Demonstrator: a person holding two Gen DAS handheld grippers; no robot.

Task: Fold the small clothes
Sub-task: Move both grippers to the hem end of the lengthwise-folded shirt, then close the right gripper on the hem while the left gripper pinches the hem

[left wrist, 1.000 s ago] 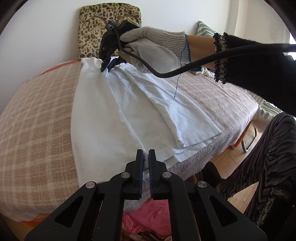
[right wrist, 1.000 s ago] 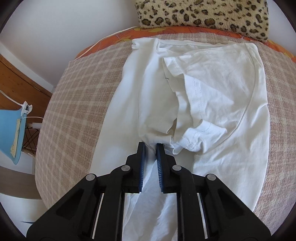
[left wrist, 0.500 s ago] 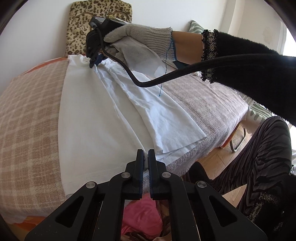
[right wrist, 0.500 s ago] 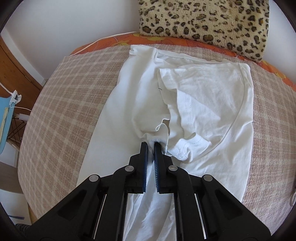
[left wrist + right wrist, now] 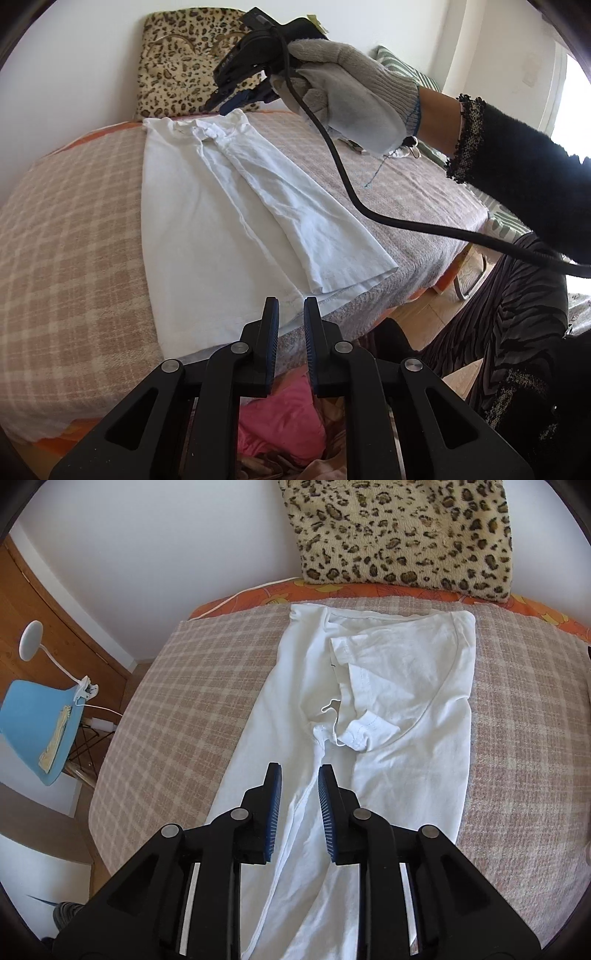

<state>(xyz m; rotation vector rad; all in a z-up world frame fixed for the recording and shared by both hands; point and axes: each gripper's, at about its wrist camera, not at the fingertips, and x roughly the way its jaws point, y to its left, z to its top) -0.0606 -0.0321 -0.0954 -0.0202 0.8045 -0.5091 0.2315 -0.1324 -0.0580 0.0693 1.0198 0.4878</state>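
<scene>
On the checked bed (image 5: 192, 709), the white T-shirt (image 5: 406, 709) lies lengthwise, collar toward the leopard cushion (image 5: 402, 531).

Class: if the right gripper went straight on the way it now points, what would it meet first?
Most likely the white shirt: the right gripper, jaws opening with nothing between them, points down at its folded-in sleeve. How far above the cloth it hangs is unclear.

Both wrist views look steeply down, close, over the white shirt (image 5: 221, 229) from opposite ends, sharing the leopard pillow (image 5: 406, 535).
</scene>
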